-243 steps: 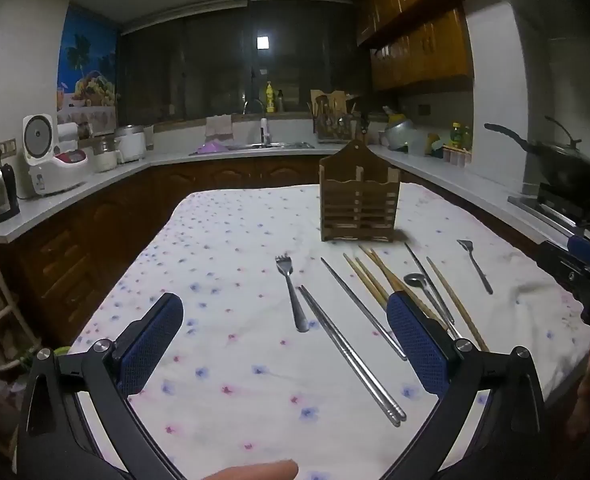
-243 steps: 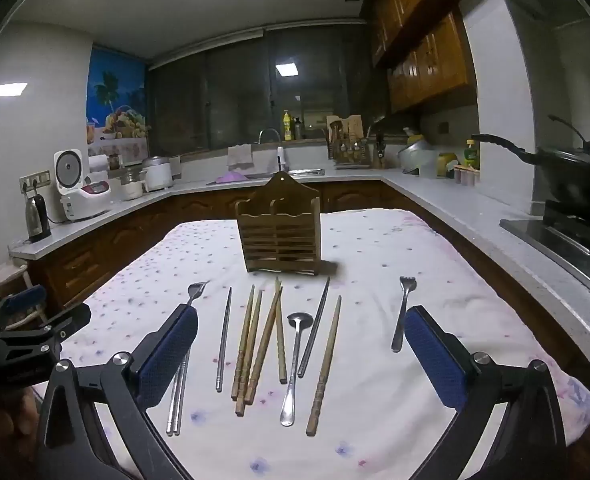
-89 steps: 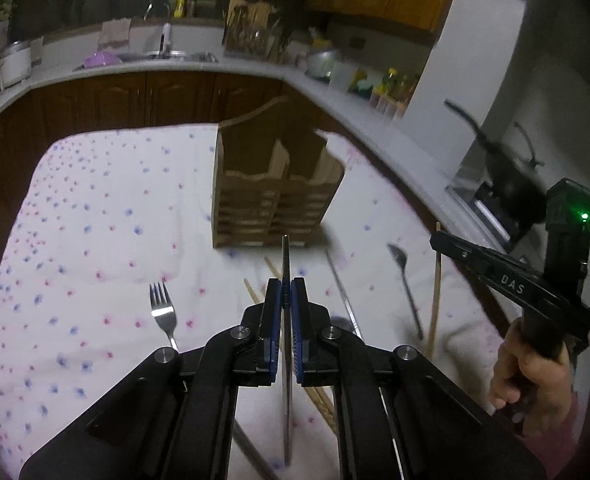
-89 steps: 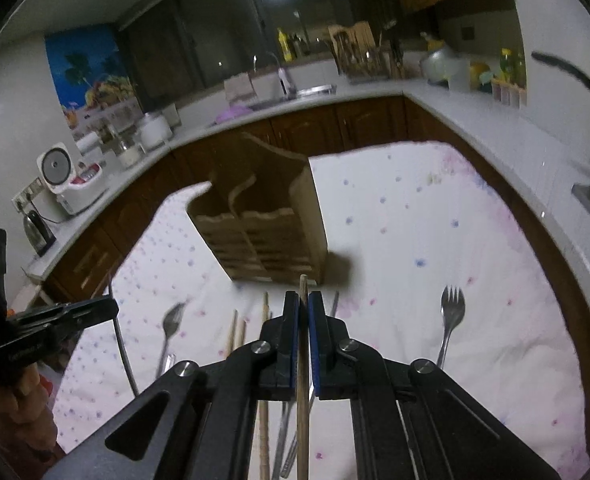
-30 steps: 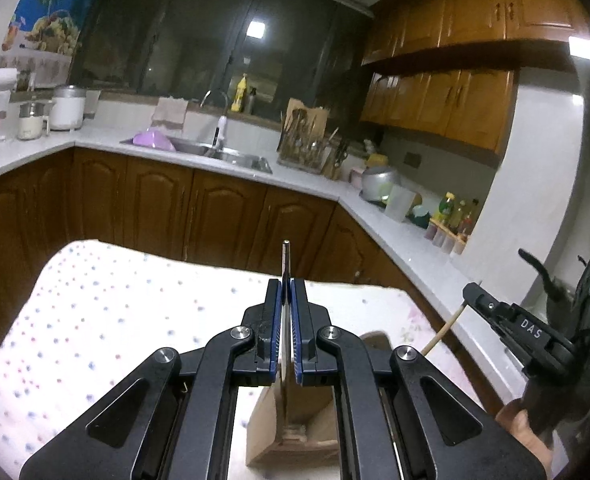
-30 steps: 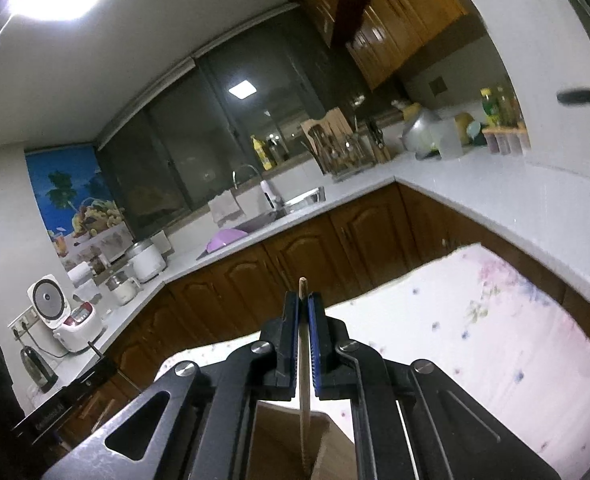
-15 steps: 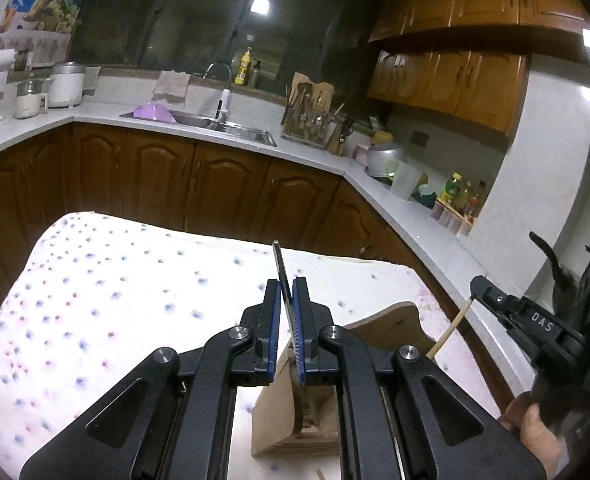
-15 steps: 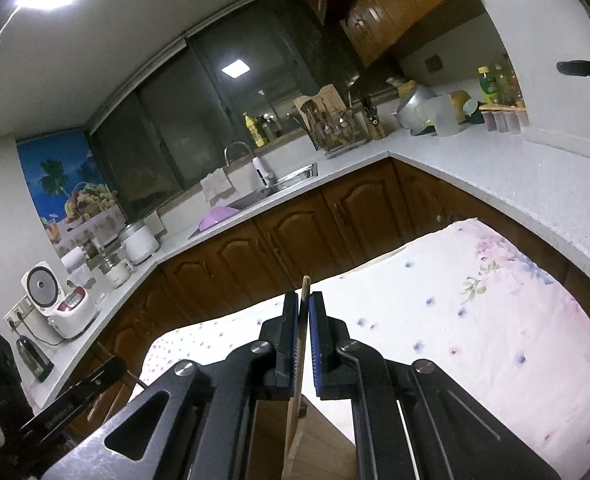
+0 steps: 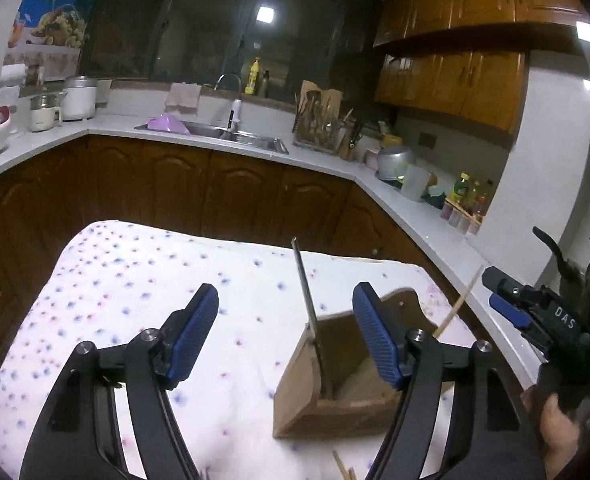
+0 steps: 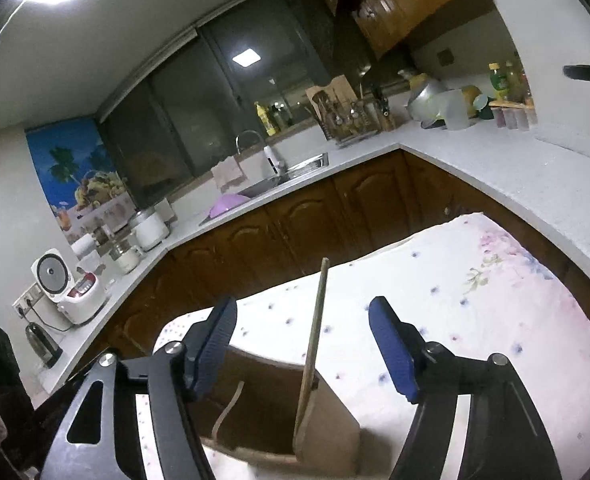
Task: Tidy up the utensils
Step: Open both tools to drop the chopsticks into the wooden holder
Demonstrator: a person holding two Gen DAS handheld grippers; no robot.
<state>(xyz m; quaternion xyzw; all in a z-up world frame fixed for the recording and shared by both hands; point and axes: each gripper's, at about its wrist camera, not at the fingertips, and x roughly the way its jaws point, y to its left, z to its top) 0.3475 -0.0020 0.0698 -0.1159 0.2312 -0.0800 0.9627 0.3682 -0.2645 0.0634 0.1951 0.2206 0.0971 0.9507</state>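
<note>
Floral tablecloth (image 9: 143,280), chopstick-filled wooden holder (image 9: 347,392), both tools (image 9: 285,336) (image 10: 303,344) spread

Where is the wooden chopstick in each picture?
Left wrist view: the wooden chopstick pokes up at the right, behind the wooden holder, beside the right claw.
Right wrist view: the wooden chopstick stands in the middle, leaning in the wooden holder, between the open claw's fingers.
Shared landmark: the sink faucet on the back counter.
</note>
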